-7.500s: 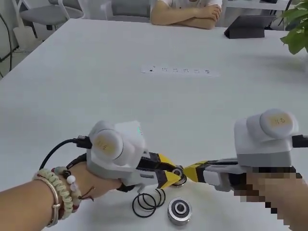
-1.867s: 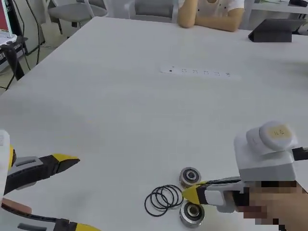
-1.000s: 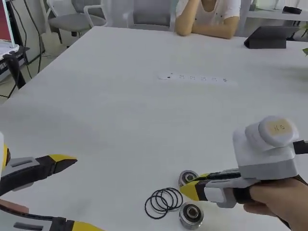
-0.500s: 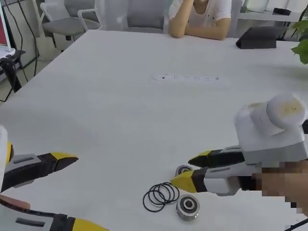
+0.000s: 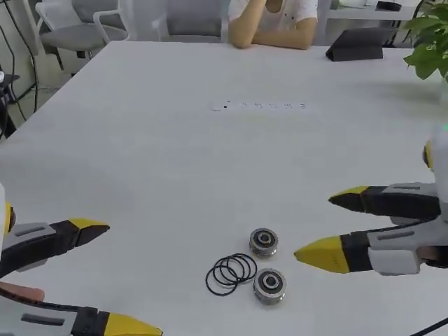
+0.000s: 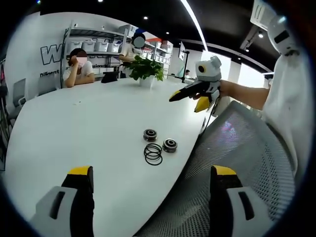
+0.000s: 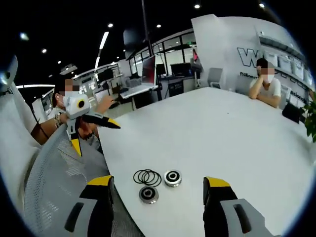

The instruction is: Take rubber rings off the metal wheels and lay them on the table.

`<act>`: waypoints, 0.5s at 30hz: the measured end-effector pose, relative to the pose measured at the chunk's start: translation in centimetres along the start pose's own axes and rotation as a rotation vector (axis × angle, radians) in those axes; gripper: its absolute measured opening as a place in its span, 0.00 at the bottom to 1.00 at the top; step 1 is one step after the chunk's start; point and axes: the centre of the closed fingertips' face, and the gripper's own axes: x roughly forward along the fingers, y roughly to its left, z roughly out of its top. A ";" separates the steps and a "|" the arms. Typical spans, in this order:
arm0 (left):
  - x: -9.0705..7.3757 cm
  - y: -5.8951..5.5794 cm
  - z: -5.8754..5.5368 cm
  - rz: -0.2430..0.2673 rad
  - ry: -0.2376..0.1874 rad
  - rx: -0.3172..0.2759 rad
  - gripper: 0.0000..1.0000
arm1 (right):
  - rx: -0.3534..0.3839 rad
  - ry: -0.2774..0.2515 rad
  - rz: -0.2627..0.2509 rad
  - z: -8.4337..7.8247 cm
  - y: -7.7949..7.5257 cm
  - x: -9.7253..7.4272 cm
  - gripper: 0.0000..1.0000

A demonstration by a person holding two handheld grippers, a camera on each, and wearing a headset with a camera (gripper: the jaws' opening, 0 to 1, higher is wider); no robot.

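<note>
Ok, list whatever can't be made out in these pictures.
- Rubber rings: count unclear; they overlap and are small, head view.
- Metal wheels: too small in every view to tell whether any ring sits on them.
- Left gripper: body cut off by head view's left edge.

Flat power strip; leafy plant; seated person; grey chair.

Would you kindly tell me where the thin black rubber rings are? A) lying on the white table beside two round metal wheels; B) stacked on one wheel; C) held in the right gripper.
A: the black rubber rings lie on the white table beside the metal wheels, clear of the open right gripper.
</note>
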 end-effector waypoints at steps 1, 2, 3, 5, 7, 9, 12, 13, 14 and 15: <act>0.0 -0.1 0.0 -0.001 0.000 0.000 0.97 | 0.001 -0.003 0.000 -0.4 0.0 -0.5 0.74; -0.1 -0.1 0.0 -0.003 -0.001 0.001 0.98 | 0.003 -0.005 -0.004 -0.7 0.0 -0.8 0.75; -0.1 -0.2 0.1 -0.004 -0.005 0.000 0.98 | 0.002 -0.001 -0.011 -1.1 -0.1 -1.1 0.76; -0.1 -0.2 0.0 -0.005 -0.005 -0.003 0.98 | -0.001 0.015 -0.025 -1.8 -0.3 -1.6 0.77; -0.2 -0.2 -0.1 -0.003 0.000 -0.008 0.98 | 0.000 0.030 -0.048 -2.7 -0.7 -2.0 0.78; -0.3 -0.2 -0.1 -0.002 0.001 -0.012 0.98 | 0.019 0.036 -0.063 -3.3 -0.9 -2.4 0.79; -0.5 -0.1 0.0 -0.001 -0.005 -0.023 0.98 | 0.047 0.047 -0.068 -4.4 -0.8 -2.5 0.79; -0.6 -0.1 0.0 0.002 -0.008 -0.030 0.99 | 0.051 0.051 -0.071 -4.6 -0.8 -2.5 0.79; -0.6 -0.1 -0.1 0.004 -0.009 -0.035 0.99 | 0.058 0.060 -0.078 -5.1 -0.7 -2.5 0.80; -0.7 -0.1 -0.1 0.004 -0.011 -0.041 0.99 | 0.062 0.066 -0.083 -5.3 -0.7 -2.6 0.80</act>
